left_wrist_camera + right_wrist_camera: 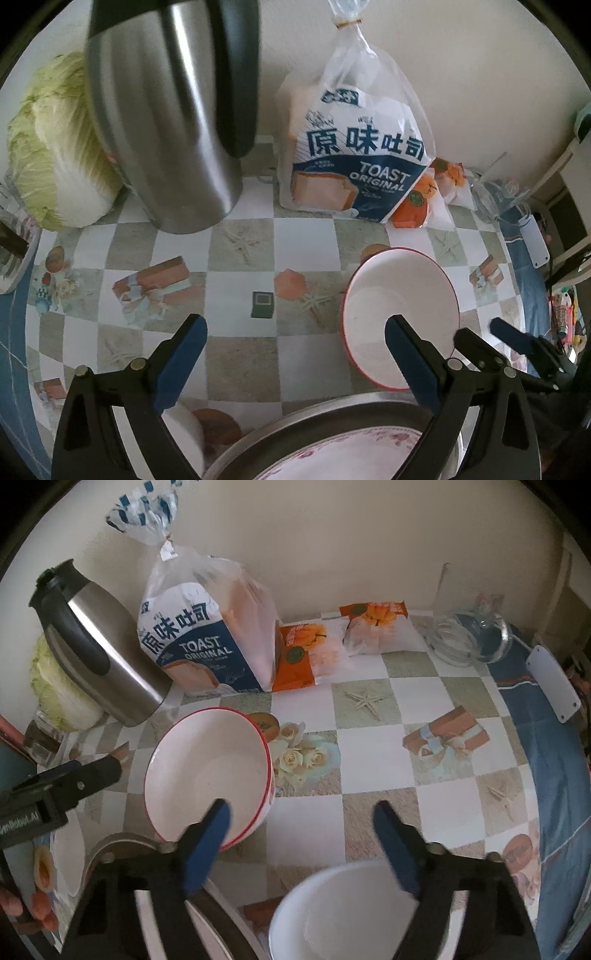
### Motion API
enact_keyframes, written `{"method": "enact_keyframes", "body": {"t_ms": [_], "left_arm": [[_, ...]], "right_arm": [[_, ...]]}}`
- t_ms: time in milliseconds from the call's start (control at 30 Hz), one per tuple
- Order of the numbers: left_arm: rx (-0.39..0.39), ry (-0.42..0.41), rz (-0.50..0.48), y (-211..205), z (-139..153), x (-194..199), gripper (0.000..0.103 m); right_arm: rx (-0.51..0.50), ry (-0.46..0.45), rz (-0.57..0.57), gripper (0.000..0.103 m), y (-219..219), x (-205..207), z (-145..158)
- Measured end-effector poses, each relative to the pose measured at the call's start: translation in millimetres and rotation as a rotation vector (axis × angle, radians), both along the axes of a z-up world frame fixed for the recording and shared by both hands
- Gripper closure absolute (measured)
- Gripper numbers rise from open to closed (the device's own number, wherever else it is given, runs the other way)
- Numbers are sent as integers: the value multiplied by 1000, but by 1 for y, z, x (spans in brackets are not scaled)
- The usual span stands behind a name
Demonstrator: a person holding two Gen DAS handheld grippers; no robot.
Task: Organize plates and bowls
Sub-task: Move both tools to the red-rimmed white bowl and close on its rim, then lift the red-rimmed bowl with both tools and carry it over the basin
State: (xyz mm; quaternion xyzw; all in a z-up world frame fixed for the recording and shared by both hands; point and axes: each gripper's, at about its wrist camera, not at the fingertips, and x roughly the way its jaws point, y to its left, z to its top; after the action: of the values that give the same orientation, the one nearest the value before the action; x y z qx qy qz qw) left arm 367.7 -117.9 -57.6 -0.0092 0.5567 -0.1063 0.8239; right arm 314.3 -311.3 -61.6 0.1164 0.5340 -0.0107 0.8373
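**Near the front edge: both claws spread, nothing gripped**

Toward the front edge of the table [369,746], dishes are gathering in one loose group. Red-rimmed bowl [210,771] sits upright on the checked cloth, just behind the rest. White bowl [343,912] stands nearer the front, right under the right gripper [301,843]. Metal-rimmed plate [332,417] with a floral plate [343,454] nested in it lies at the very front, below the left gripper [295,360].

- Left gripper: fingers wide apart, nothing between them. It hangs above the floral plate; its right finger overlaps the red-rimmed bowl in the left view, but contact cannot be confirmed.
- Right gripper: also spread, empty. Left finger [207,845] crosses the red-rimmed bowl's near rim in its own view; whether it touches is unclear. Spread this wide, it looks set to straddle a bowl wall rather than pinch anything yet.
- Small white dish [68,853] lies at the front left, partly hidden.

Back edge, by the wall, holds the non-task clutter: kettle [103,653] leaning in the fisheye, cabbage [51,147] behind it, toast bag [207,638] upright, orange packets [314,646] and a glass jug [476,635] toward the back right corner. Well apart from the dishes, so no obstacle.

Judgement: sorting is partway. Bowls are near each other but not stacked. Nesting one in the other looks the likely next step. The glazed rim may slip in a two-finger pinch.
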Motion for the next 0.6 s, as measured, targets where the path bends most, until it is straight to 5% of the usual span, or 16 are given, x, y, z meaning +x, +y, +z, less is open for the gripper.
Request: {"method": "enact_keyframes", "body": {"t_ms": [133, 300, 600], "left_arm": [[15, 28, -21, -14, -12, 4, 18], [9, 73, -27, -25, -29, 10, 47], [5, 139, -52, -37, -54, 14, 82]], "right_arm": [[30, 28, 3, 53, 2, 8, -12], [56, 33, 33, 75, 10, 15, -18], [61, 92, 66, 84, 24, 30, -36]]}}
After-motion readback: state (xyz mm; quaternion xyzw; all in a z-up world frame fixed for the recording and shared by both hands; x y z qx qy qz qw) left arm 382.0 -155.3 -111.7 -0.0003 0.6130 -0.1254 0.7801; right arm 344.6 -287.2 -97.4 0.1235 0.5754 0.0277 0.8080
